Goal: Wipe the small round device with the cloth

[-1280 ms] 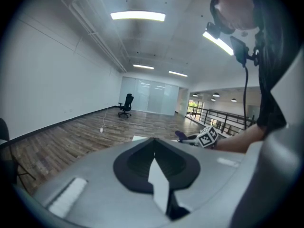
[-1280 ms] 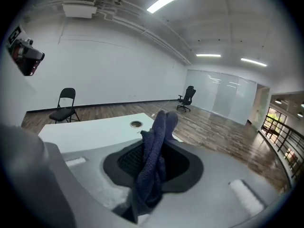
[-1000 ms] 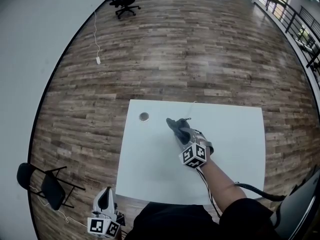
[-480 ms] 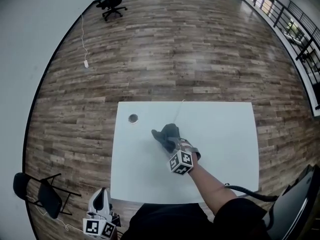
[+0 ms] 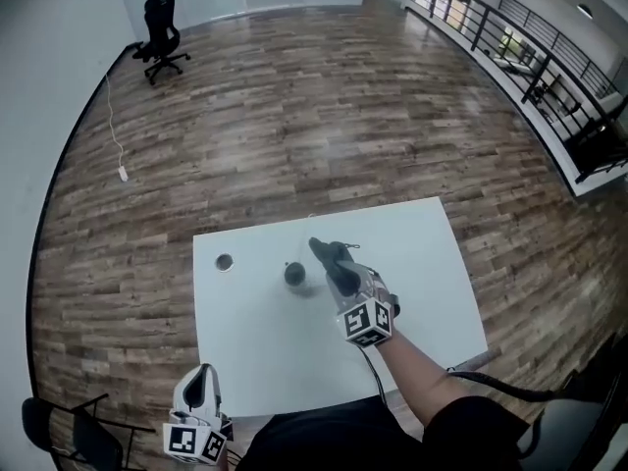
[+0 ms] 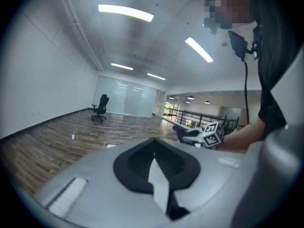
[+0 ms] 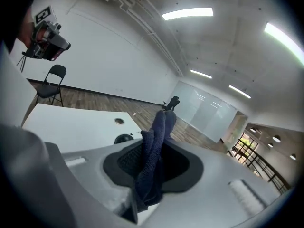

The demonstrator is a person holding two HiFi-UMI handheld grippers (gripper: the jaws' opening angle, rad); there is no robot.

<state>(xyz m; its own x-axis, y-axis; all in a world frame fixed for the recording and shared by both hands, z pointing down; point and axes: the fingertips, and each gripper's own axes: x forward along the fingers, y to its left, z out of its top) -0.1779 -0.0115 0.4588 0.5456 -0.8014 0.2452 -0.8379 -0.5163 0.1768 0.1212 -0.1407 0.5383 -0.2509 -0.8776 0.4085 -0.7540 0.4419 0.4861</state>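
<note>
- Device (image 5: 294,275) sits on the table (image 5: 255,351).
- Right gripper (image 5: 345,281) is clamped on the cloth (image 7: 153,160), just right of the device, possibly not touching it.
- Left gripper (image 5: 203,389), jaws together and empty, hangs well apart from the device.

Legend: I can read no words, numbers, brand names or labels in any view. The only printed marks are black-and-white square code patterns. They stand on the faces of the right marker cube (image 5: 368,322), mounted on the right claw (image 5: 339,275), and of the left marker cube (image 5: 196,442), on the left claw (image 5: 203,383). They contain no letters or digits.
</note>
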